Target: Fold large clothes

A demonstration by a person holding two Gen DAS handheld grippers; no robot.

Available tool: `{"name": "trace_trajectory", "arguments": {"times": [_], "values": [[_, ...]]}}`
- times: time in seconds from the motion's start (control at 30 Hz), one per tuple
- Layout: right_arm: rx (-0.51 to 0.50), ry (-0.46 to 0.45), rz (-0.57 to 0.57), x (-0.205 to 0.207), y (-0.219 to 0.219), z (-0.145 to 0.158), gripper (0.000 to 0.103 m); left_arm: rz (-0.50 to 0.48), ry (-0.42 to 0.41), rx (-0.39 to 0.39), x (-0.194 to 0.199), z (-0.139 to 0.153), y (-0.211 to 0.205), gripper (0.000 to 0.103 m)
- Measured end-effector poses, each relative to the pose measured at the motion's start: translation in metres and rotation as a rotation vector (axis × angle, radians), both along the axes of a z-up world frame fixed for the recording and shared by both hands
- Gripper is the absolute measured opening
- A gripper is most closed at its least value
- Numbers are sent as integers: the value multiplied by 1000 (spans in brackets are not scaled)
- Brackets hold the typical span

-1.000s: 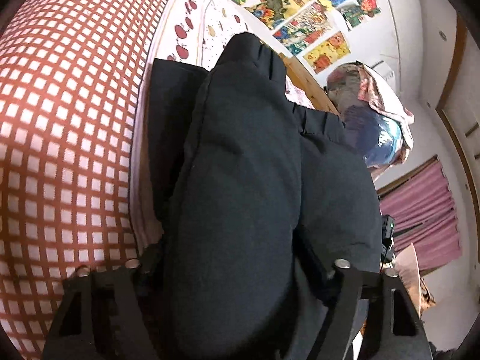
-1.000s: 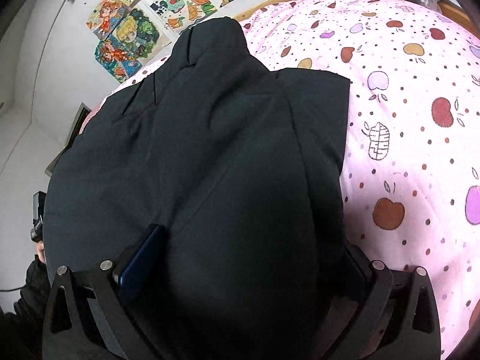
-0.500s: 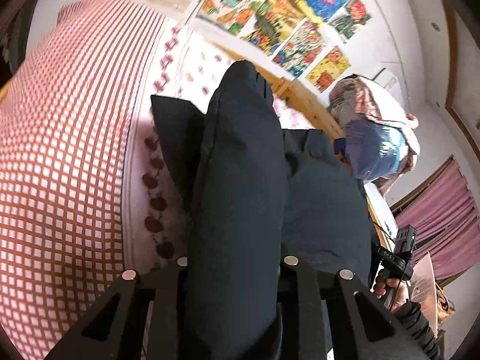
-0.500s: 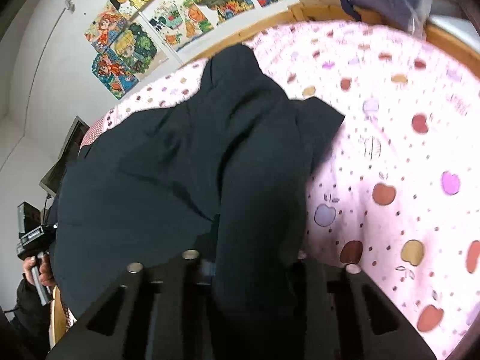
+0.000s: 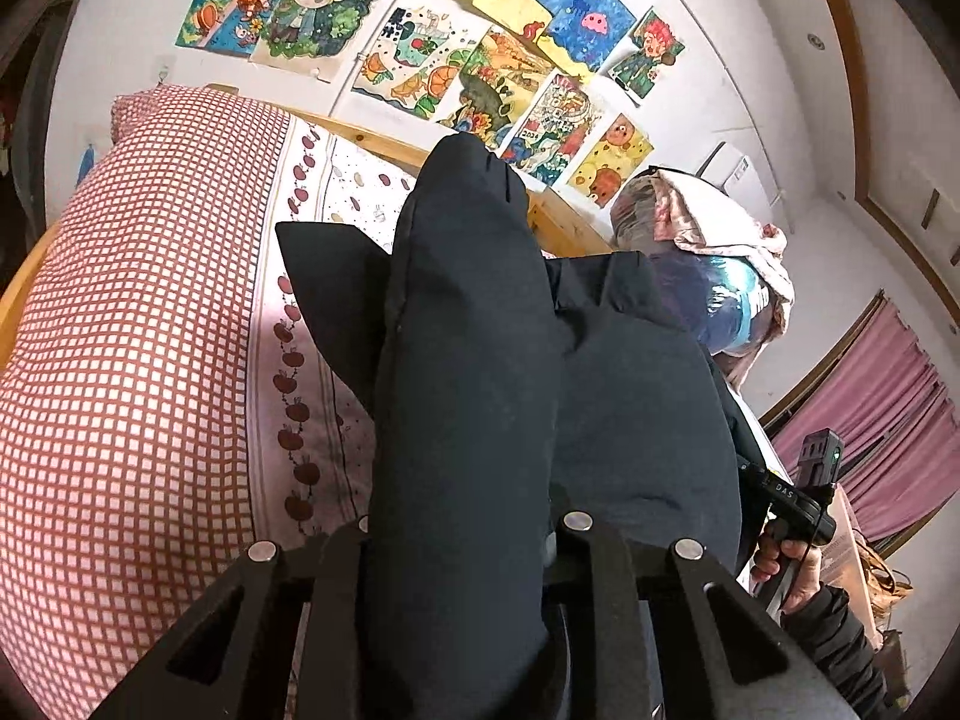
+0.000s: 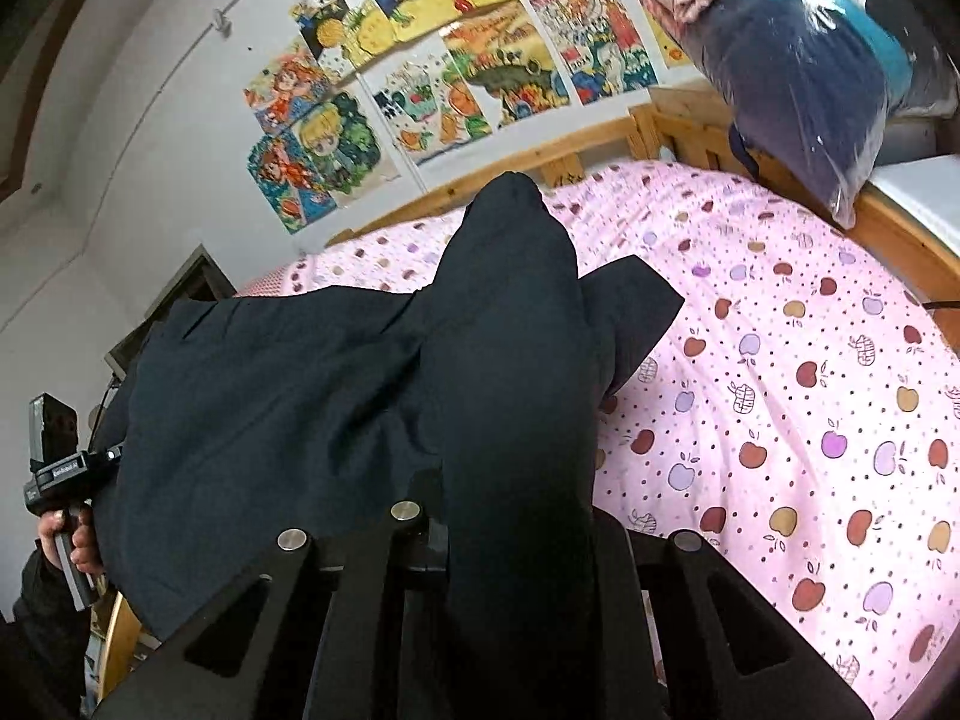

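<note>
The left gripper [image 5: 462, 534] has its jaws clenched on a thick fold of the dark garment [image 5: 468, 360], the cloth bulging up between the two fingers and running away toward the far wall. The right gripper [image 6: 516, 516] is likewise clamped on a fold of the same garment [image 6: 510, 360]; its jaws have just been closing, with the cloth between them. Between the two grips the garment sags in a broad sheet, and its far part, with a pointed corner [image 6: 648, 300] spread to the right, lies on the bed [image 6: 780, 390]. The bed carries a pink sheet printed with apples, and a red checked cover [image 5: 132, 360] lies over its left part in the left wrist view. A wooden bed frame [image 6: 690, 120] runs along the far edge. Coloured drawings [image 5: 480, 60] are stuck to the white wall behind it. A clear plastic bag [image 6: 810, 60] of bedding sits on the frame at the far right. In the left wrist view the person's right hand [image 5: 786, 576], in a dark sleeve, grips the other device's handle at the right edge, with pink curtains [image 5: 888, 420] beyond. In the right wrist view the left hand [image 6: 72, 540] holds its handle at the left edge.
</note>
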State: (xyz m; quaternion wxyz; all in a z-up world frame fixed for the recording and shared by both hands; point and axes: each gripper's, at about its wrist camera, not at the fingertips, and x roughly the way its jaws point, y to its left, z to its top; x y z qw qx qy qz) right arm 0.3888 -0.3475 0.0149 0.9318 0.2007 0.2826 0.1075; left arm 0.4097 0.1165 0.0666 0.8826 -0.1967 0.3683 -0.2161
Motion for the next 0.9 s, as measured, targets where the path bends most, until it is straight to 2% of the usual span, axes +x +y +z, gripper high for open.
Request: {"name": "trace_trajectory", "arguments": {"times": [0.13, 0.3, 0.53, 0.7, 0.77, 0.83, 0.87, 0.9], "values": [[-12, -10, 11, -14, 2, 5, 14, 4, 4, -6, -12, -2, 4, 21], [-23, -3, 15, -24, 4, 2, 14, 5, 28, -20, -20, -20, 4, 21], [-11, 55, -5, -23, -2, -34, 14, 26, 86, -17, -15, -59, 3, 21], [-8, 66, -17, -20, -5, -48, 15, 36, 108, -13, -11, -71, 9, 23], [-21, 84, -35, -19, -5, -51, 20, 45, 120, -2, -9, -74, 9, 26], [-29, 105, -59, -17, -6, -54, 27, 56, 132, 21, -8, -77, 9, 35], [-37, 118, -75, -16, -7, -56, 37, 64, 136, 35, -7, -78, 7, 38], [-41, 125, -85, -16, -8, -57, 53, 75, 141, 57, -8, -79, 7, 44]]}}
